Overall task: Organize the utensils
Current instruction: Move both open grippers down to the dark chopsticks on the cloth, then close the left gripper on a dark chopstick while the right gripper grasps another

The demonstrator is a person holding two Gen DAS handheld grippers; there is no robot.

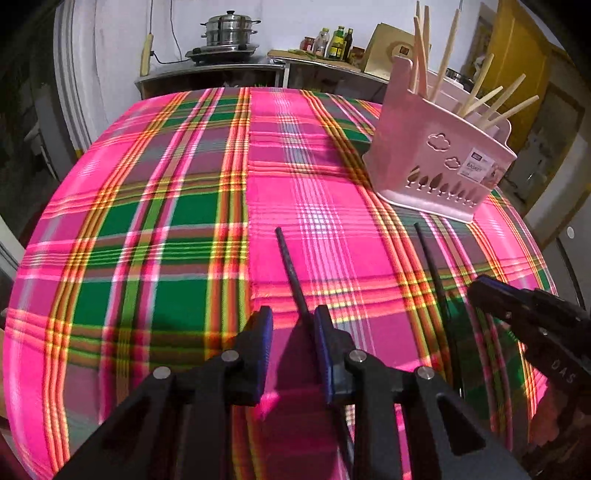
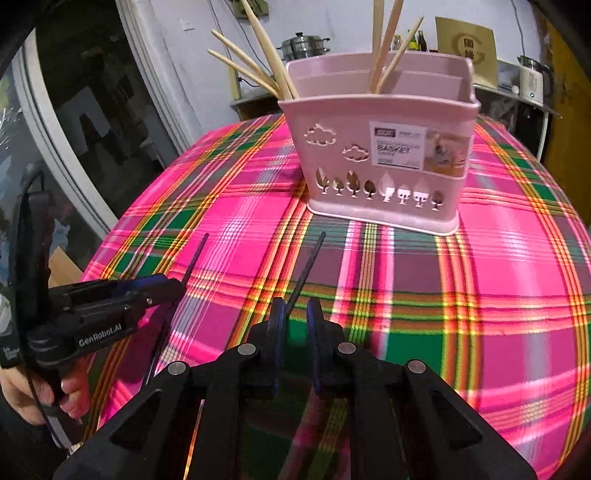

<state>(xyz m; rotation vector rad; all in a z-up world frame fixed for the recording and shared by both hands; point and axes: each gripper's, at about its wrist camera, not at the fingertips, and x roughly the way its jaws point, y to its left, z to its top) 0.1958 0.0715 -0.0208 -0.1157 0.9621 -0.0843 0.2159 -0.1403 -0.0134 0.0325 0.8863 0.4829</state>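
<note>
One dark chopstick (image 1: 291, 273) lies on the worktop (image 1: 147, 221) between the parted jaws of the left gripper (image 1: 293, 354), its long axis running straight ahead. A second dark chopstick (image 2: 304, 271) lies likewise between the right gripper (image 2: 295, 343) jaws, narrowly apart and not seen clamped. The pink basket (image 2: 384, 158) stands ahead, nearer the right gripper.

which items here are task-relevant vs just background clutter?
In play:
- pink utensil basket
- wooden chopsticks standing in it
- dark chopstick between the left gripper fingers
- dark chopstick between the right gripper fingers

Background:
- plaid tablecloth
- steamer pot
- bottles
- kettle
</note>
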